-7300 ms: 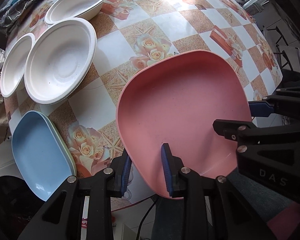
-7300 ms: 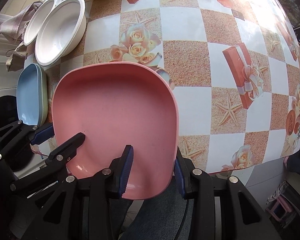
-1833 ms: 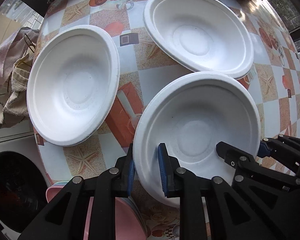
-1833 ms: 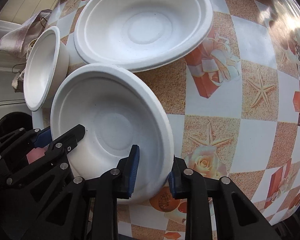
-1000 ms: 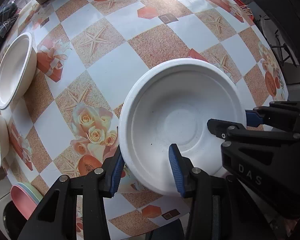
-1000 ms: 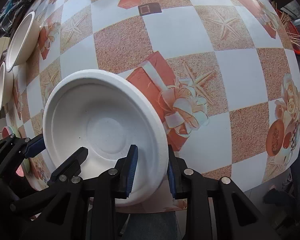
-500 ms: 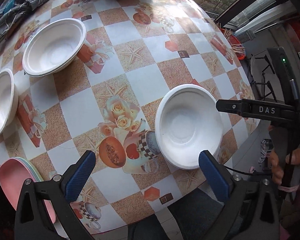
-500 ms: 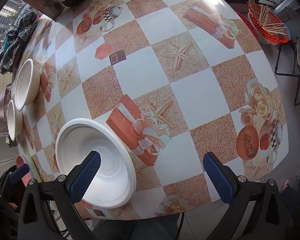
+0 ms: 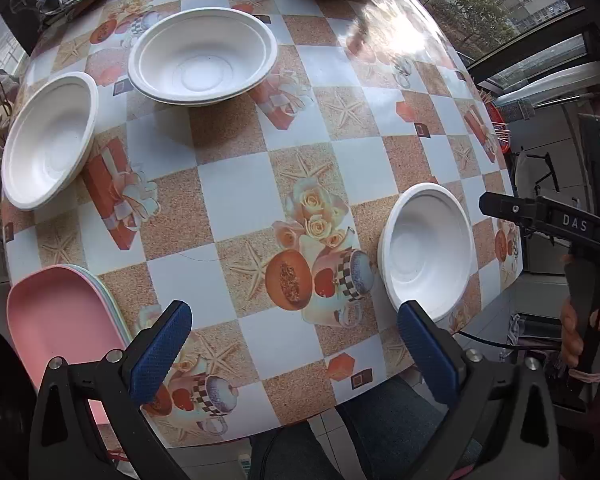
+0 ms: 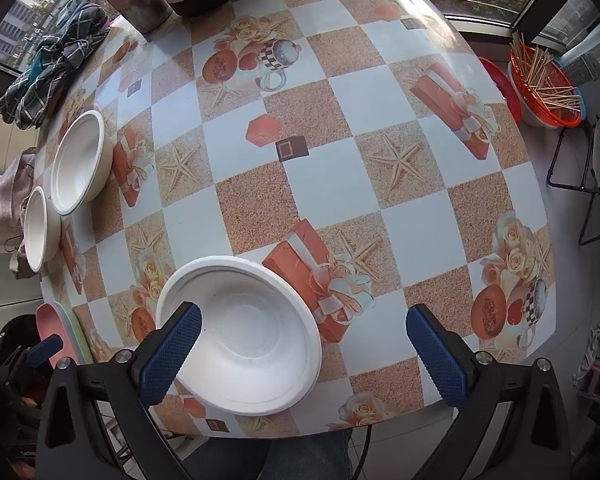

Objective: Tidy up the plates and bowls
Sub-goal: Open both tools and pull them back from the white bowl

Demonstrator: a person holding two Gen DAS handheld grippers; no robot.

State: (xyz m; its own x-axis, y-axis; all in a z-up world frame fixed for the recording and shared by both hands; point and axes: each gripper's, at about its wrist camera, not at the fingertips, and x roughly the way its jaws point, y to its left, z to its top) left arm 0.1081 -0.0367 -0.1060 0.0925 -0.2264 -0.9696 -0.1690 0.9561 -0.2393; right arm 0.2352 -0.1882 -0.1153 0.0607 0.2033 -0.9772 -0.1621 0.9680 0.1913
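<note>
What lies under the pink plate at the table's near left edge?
Under the pink plastic plate, thin pale green and blue rims show, so it tops a stack. How many plates lie below is hidden.

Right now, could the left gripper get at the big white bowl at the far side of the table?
Probably yes: the left gripper is open and empty, and only bare tablecloth lies before the big white bowl.

Some things only partly visible
The pink plate stack (image 9: 56, 320) is cut by the left gripper's arm; lower plates show only edges.
</note>
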